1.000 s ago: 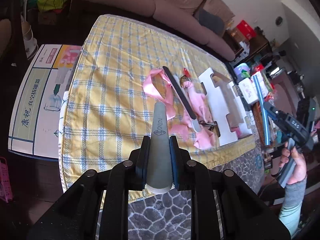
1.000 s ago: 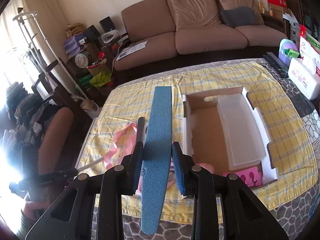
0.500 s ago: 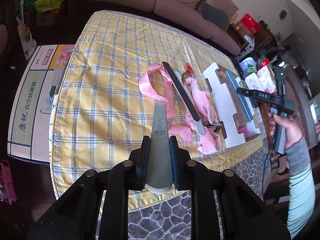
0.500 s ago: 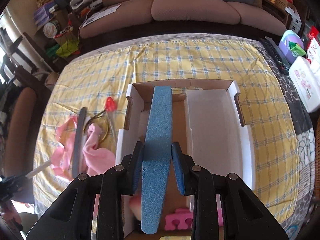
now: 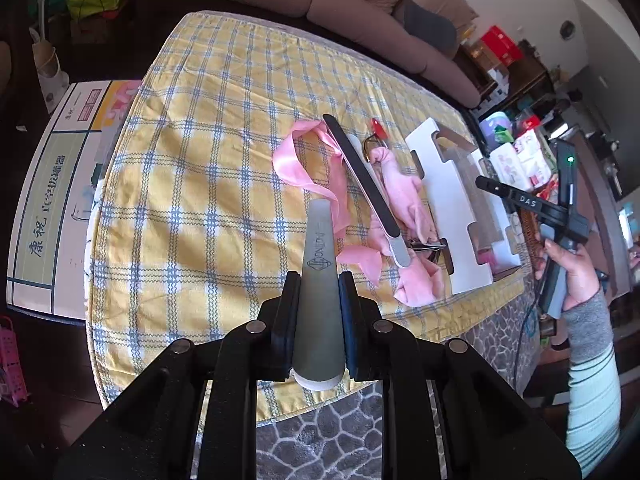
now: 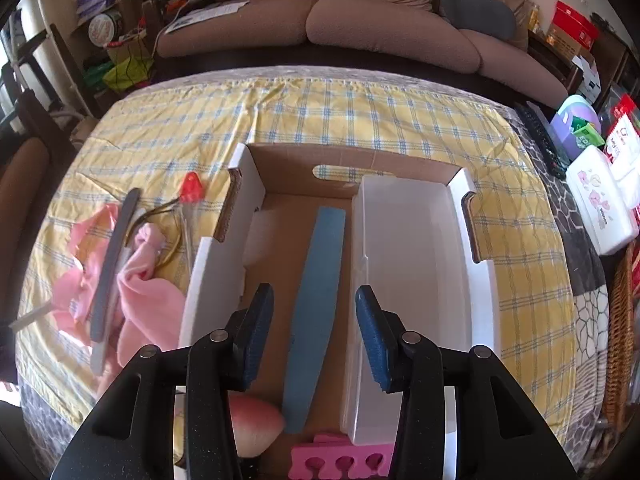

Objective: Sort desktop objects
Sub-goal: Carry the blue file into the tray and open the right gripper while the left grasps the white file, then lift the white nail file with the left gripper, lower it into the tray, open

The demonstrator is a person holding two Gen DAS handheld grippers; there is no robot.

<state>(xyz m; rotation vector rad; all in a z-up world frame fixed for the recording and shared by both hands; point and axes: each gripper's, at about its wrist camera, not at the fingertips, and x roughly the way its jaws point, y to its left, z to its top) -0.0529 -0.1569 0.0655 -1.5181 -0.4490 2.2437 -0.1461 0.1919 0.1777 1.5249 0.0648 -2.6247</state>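
My left gripper [image 5: 319, 292] is shut on a grey tapered nail file [image 5: 320, 264], held over the near edge of the yellow checked cloth [image 5: 192, 184]. Beyond it a black nail file [image 5: 362, 178] lies across pink ribbon and cloth [image 5: 404, 200]. My right gripper [image 6: 315, 320] hangs over the cardboard box [image 6: 240, 184] with its jaws opening. The blue nail file [image 6: 318, 300] lies loose on the box floor below, clear of both pads. A pink toe separator [image 6: 344, 458] and a pink sponge [image 6: 252, 426] sit at the box's near end.
A clear plastic tray [image 6: 416, 280] fills the right half of the box. A red-tipped tool [image 6: 191, 189] lies left of the box. A sofa [image 6: 360, 12] stands behind the table. Tissue packs [image 6: 600, 200] and a wicker basket [image 6: 620, 340] crowd the right side.
The right gripper swung over the box and dropped toward it, then its jaws parted and let go of the blue file, which now lies inside. The left gripper still holds the grey file.
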